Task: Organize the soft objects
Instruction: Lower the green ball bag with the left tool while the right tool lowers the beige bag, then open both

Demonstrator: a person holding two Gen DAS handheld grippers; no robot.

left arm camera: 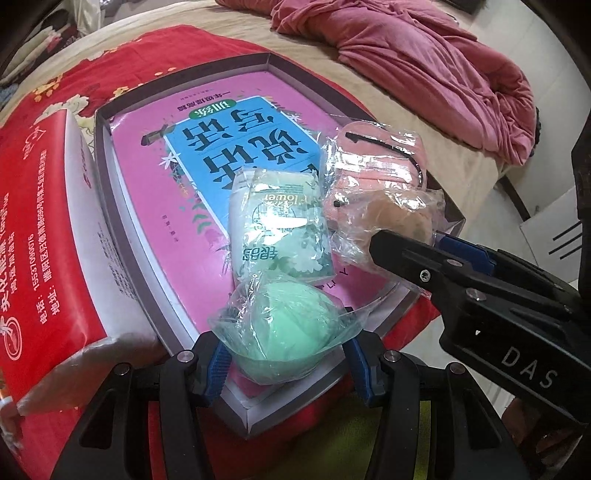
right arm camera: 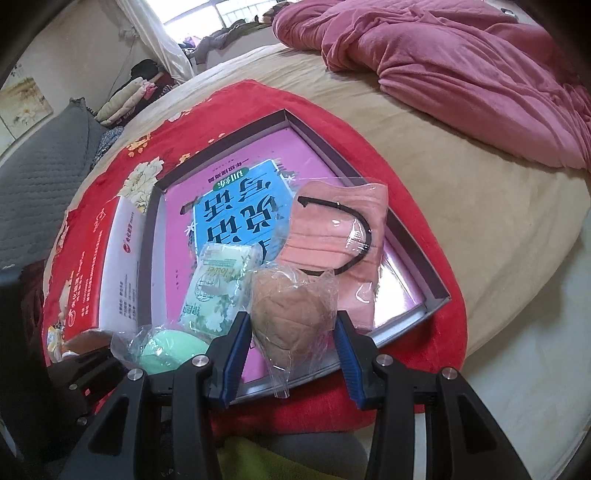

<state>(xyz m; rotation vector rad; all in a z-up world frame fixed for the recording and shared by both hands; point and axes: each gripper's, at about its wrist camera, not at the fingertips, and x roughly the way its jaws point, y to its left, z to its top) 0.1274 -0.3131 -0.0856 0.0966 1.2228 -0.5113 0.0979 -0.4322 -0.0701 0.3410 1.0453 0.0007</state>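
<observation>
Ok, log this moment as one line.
left hand-held gripper: shut on bagged green sponge | right hand-held gripper: shut on bagged tan sponge | both over shallow grey box

Bedroom setting. Bed with tan sheet; crumpled pink quilt at far side. Red floral blanket spread over near part. Grey quilted cushion at left. Window behind, daylight entering; white curtain beside it. Pale floor at right.

We look steeply down from both wrists, close over the shallow box on the bed; both views share it.
</observation>
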